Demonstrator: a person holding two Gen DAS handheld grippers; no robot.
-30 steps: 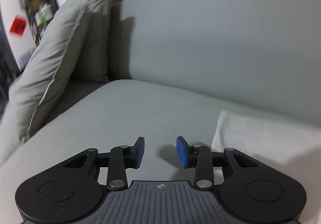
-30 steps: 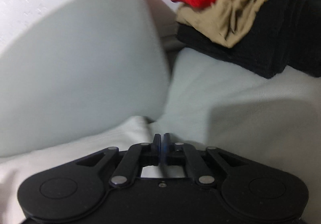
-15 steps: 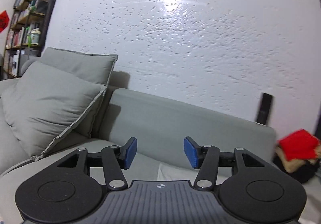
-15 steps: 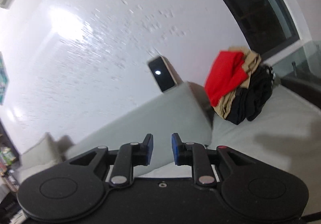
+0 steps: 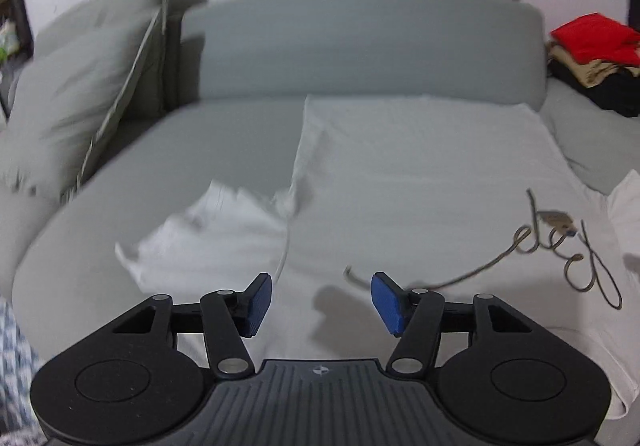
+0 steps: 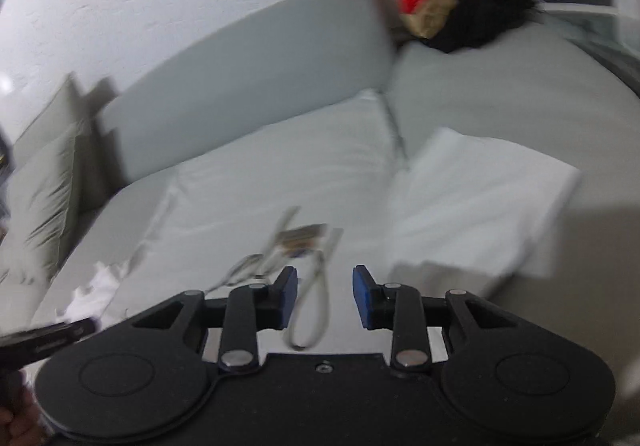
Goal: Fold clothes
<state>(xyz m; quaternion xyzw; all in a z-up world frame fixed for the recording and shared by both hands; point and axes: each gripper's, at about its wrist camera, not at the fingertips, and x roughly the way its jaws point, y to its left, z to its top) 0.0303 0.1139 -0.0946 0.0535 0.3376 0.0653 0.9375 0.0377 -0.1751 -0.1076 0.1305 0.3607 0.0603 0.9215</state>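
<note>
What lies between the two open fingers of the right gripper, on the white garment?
In the right wrist view, a loop of grey drawstring lies on the white garment between the fingers of the right gripper; nothing is gripped.

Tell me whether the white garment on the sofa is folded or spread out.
Spread out, not yet folded: the white garment lies flat across the sofa seat, one sleeve crumpled to the side.
</note>
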